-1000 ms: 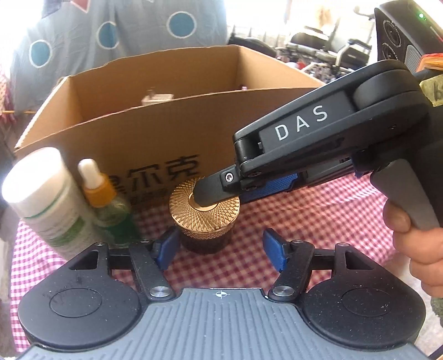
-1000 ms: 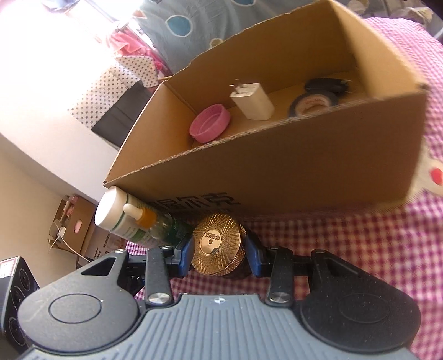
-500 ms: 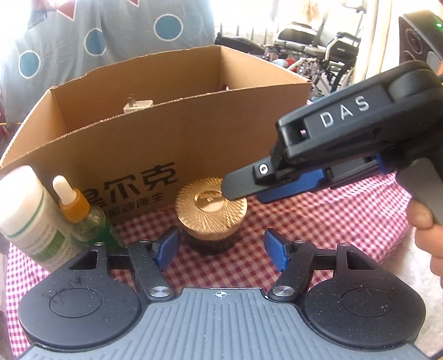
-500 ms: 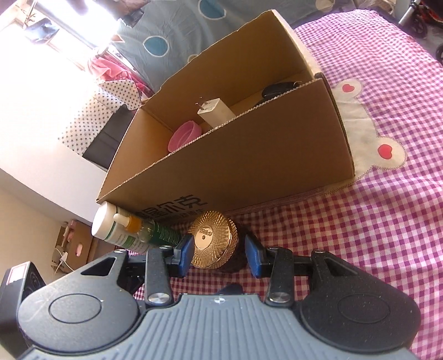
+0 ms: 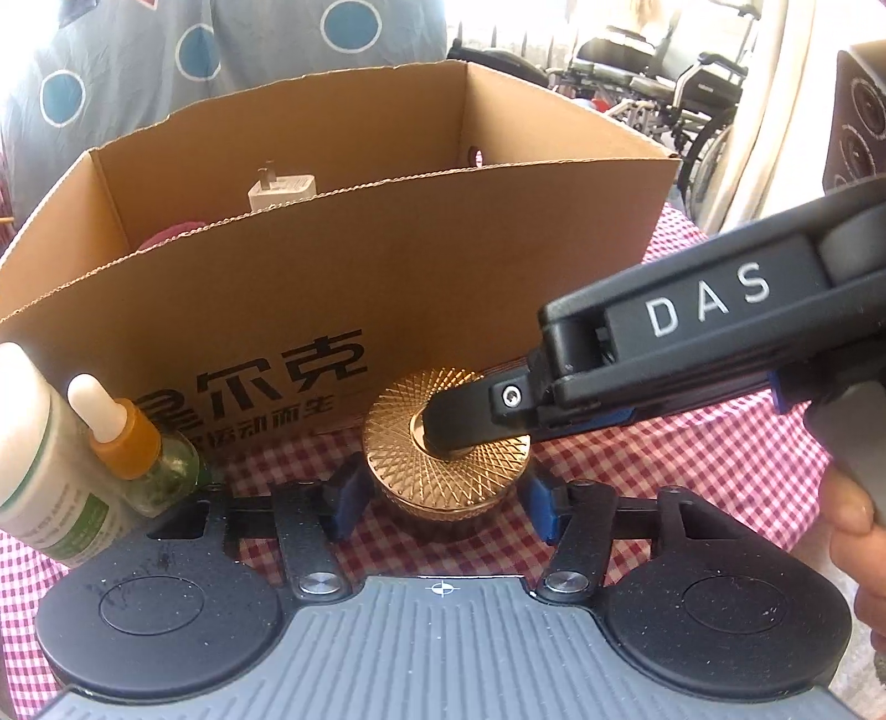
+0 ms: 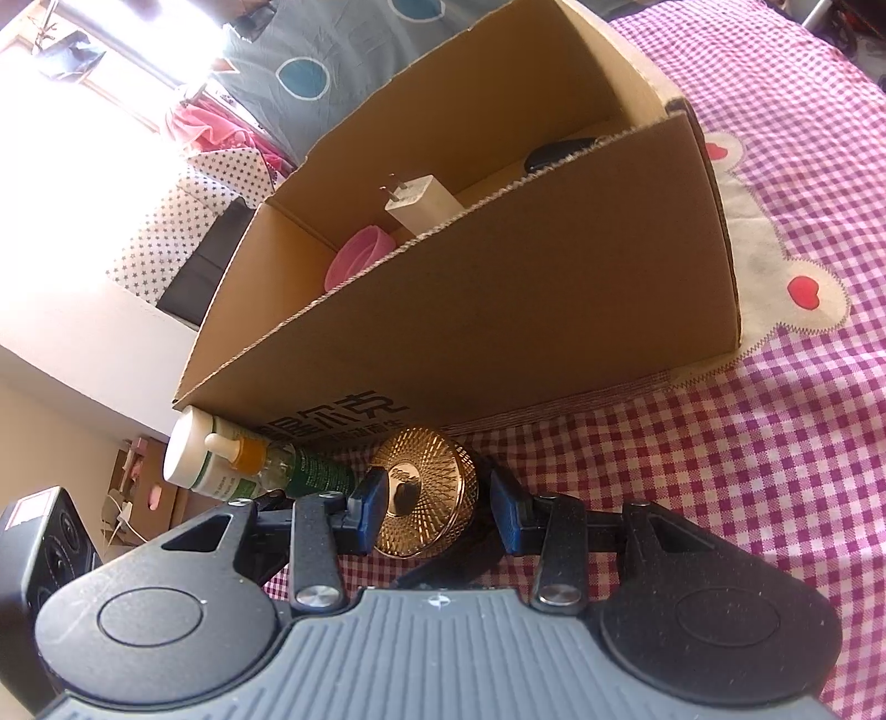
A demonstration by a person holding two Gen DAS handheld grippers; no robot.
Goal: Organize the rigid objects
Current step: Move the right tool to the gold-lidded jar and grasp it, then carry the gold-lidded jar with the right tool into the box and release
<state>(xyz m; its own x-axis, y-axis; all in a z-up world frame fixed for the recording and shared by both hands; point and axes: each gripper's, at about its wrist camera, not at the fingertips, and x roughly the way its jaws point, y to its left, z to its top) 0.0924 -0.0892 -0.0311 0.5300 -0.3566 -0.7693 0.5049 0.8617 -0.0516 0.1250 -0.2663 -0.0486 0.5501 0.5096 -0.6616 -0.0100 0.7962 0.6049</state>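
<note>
- Left wrist view: the left gripper (image 5: 440,504) has its jaws closing, blue pads (image 5: 346,498) just beside the rim of a gold-lidded jar (image 5: 404,443) on either side. The jar stands upright between them on a red-and-white checked tablecloth (image 5: 692,459).
- Across the lid lies one black finger (image 5: 459,421) of the right gripper (image 6: 437,515), its tip over the lid's centre. A person's hand (image 5: 853,526) grips the handle at the right edge.
- Right wrist view: the same jar sits between the right gripper's narrow-set pads, the left pad overlapping the lid's edge. Whether they actually press on the jar cannot be told.
- Just left of the jar stands a dropper bottle (image 5: 138,448) with an orange collar and white bulb. It touches or nearly touches a white bottle (image 5: 39,459) with a green label.
- Directly behind all three stands an open cardboard box (image 5: 443,288) with black printed characters on its near wall.
- Inside the box are a white charger plug (image 5: 282,191), prongs up, and a pink round container (image 6: 360,257) just beside it. A black item (image 6: 559,152), mostly hidden by the wall, lies toward the other end.
- Beyond the box hangs a grey-blue cloth with blue dots (image 5: 166,50), and a wheelchair (image 5: 664,72) stands in bright light.
</note>
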